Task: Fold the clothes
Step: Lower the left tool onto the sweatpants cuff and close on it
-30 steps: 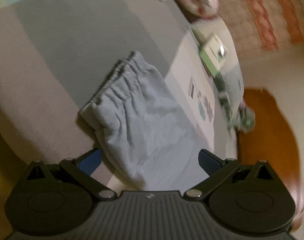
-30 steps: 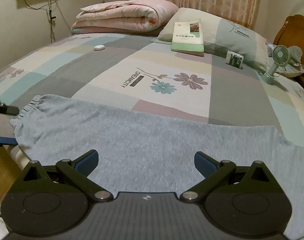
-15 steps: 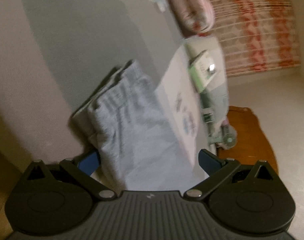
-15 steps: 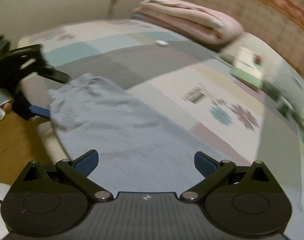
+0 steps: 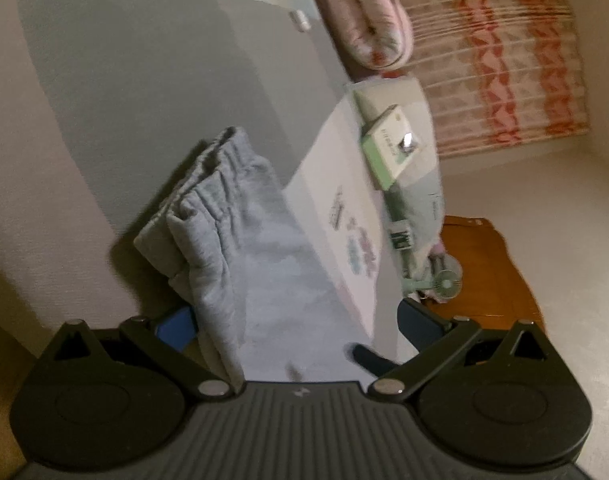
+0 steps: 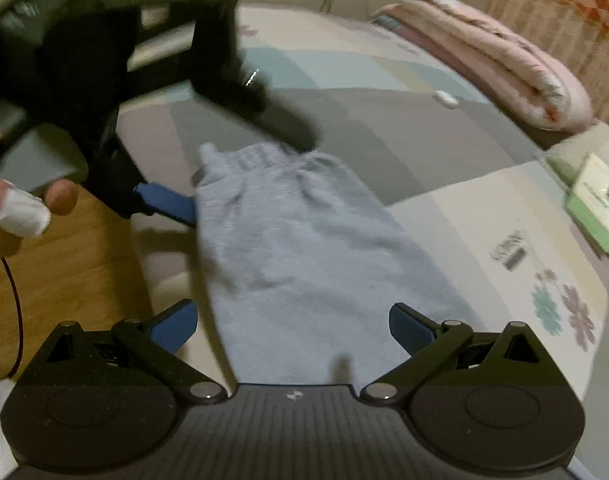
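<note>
Light grey-blue trousers [image 6: 300, 256] lie on the patchwork bed, waistband end toward the bed's left edge. In the left wrist view the trousers [image 5: 240, 232] run between the jaws, with the gathered elastic waistband [image 5: 208, 168] bunched ahead. My left gripper [image 5: 294, 326] is open around the cloth near the waistband; it also shows, blurred, in the right wrist view [image 6: 224, 152], one blue fingertip [image 6: 164, 204] at the cloth's edge. My right gripper [image 6: 292, 328] is open, its jaws straddling the trousers just above the cloth.
A folded pink quilt [image 6: 500, 56] lies at the head of the bed, a green book [image 5: 392, 148] on a pillow, a small white object [image 6: 446, 99] on the sheet, a small fan [image 5: 444, 284] by the wooden headboard. Wood floor [image 6: 64, 272] lies left of the bed edge.
Both grippers have swung toward the waistband end. The left gripper has tilted and closed in on the bunched waistband; the right one turned left, bringing the left gripper into its view.
</note>
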Available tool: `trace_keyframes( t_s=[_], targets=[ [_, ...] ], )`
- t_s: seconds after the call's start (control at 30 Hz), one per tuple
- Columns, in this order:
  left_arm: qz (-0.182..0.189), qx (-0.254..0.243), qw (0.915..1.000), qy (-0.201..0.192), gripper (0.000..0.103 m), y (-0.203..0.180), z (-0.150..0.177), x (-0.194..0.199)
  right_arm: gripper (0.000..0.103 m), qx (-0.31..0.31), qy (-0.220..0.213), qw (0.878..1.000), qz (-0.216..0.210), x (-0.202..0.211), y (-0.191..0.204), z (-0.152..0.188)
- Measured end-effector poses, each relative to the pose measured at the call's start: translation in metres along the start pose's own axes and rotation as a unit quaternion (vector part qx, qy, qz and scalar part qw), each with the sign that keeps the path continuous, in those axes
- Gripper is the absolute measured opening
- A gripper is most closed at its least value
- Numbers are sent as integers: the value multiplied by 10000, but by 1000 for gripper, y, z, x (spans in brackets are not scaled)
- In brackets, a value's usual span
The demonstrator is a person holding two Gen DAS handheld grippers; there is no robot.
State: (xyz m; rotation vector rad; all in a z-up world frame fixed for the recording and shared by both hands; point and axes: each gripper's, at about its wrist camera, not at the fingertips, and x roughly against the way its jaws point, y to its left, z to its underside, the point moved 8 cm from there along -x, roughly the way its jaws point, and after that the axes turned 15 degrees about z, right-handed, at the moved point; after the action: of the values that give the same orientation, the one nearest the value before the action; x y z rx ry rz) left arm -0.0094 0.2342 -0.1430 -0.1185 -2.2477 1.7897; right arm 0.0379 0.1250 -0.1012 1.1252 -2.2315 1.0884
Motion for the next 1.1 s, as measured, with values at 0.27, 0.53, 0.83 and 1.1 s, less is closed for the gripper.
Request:
trace_keyframes(
  t_s=[0.27, 0.53, 0.83, 1.1],
  targets=[
    [52, -19, 9999, 138, 102, 1, 2, 4, 103, 118, -108, 9984, 538, -20, 14, -10],
    [170, 245, 9995, 91, 102, 20, 8, -6, 103, -144, -290, 9972, 678, -14, 9, -18],
    [227, -60, 9994, -246, 102, 20, -11, -21, 103, -236, -311, 9981, 486, -7, 8, -13],
    [134, -609, 9971, -429, 99, 16, 0, -17, 103, -598, -609, 9961, 215, 19, -2, -11]
  ],
)
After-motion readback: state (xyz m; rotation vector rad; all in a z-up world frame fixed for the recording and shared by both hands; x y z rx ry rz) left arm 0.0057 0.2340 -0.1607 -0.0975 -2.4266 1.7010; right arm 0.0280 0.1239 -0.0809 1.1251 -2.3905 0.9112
